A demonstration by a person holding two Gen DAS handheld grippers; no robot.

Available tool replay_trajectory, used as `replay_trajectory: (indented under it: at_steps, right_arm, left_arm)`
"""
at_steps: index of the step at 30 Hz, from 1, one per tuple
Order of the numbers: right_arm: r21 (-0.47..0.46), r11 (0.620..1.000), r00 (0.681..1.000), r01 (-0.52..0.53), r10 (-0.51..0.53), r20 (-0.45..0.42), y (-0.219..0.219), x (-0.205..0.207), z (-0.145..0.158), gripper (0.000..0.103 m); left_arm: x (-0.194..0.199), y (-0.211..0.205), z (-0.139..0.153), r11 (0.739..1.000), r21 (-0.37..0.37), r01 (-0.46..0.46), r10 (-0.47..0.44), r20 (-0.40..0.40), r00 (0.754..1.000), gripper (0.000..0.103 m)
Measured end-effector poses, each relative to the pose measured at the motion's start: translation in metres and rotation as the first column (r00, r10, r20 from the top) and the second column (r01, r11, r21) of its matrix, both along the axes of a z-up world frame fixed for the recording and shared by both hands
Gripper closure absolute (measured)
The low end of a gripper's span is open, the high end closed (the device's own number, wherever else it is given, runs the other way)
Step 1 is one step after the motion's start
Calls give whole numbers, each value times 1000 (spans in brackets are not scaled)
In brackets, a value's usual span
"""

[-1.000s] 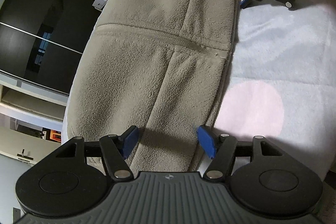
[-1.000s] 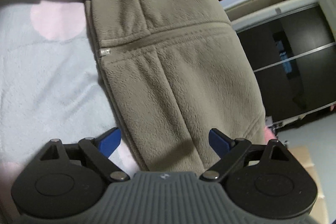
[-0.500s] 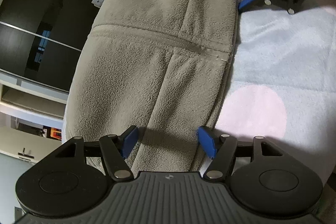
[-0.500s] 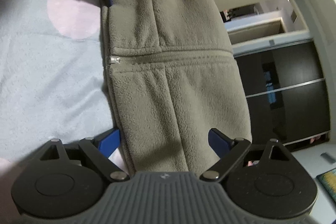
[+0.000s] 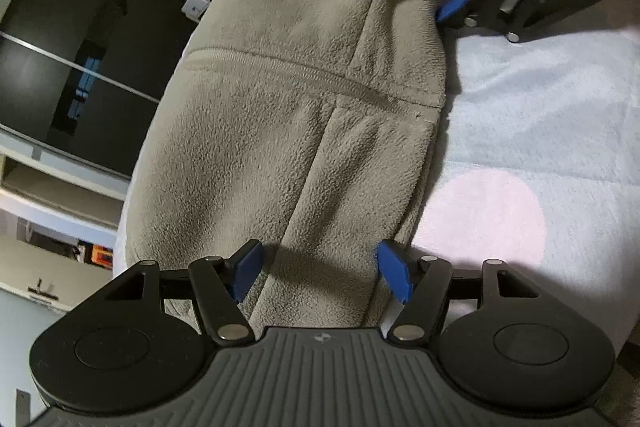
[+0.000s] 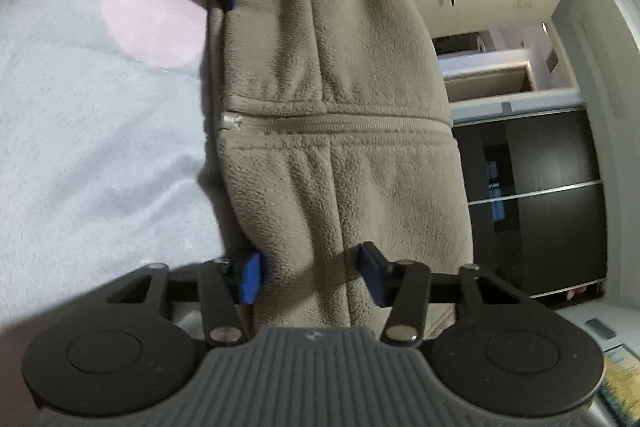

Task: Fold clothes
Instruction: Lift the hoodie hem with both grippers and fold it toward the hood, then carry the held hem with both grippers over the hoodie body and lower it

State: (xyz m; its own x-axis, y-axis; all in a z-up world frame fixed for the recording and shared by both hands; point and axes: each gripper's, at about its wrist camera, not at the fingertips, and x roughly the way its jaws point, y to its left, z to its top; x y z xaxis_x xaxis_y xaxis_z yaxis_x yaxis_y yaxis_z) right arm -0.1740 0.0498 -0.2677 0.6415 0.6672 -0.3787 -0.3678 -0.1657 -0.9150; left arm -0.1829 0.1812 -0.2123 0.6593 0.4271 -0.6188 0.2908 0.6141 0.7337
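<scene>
A: Left wrist view?
B: My left gripper (image 5: 322, 273) is gaping, straddling one end of the taupe fleece zip garment (image 5: 304, 131), which is lying along the pale blue blanket (image 5: 540, 115).
A: Right wrist view?
B: My right gripper (image 6: 310, 277) is straddling the opposite end, unclosed; the long axis is running gripper to gripper.

A home bedroom: dotted bedspread (image 5: 540, 131) and dark sliding wardrobe (image 6: 532, 195).
</scene>
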Motion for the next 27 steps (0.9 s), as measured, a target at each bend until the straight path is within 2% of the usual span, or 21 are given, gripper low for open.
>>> replay_trajectory:
  at_steps: [2,5,15,17,21,27]
  right_arm:
    - [26,1000,1000,2,-2,-6,-1,-1,6,62]
    - [83,996,999,11,-8,-36,-3,-3,21,65]
    - [238,970,997,52,-35,-75,0,10,58,68]
    - [259,964,996,60,-39,-85,3,13,64,68]
    - [274,959,994,70,-44,-99,6,17,68,68]
    - [282,957,992,73,-39,-123,7,20,72,68]
  left_arm:
    - [-3,-3,0,1000,5,29,-29,19,999,40]
    - [-6,-10,0,998,7,61,-61,43,997,39]
    - [-1,-27,-14,998,39,41,-44,84,995,38]
    - [-9,-38,-13,993,56,100,-106,118,987,38]
    - [-5,-52,-15,991,82,106,-117,139,983,30]
    - [6,-36,-15,994,93,-63,51,134,990,31]
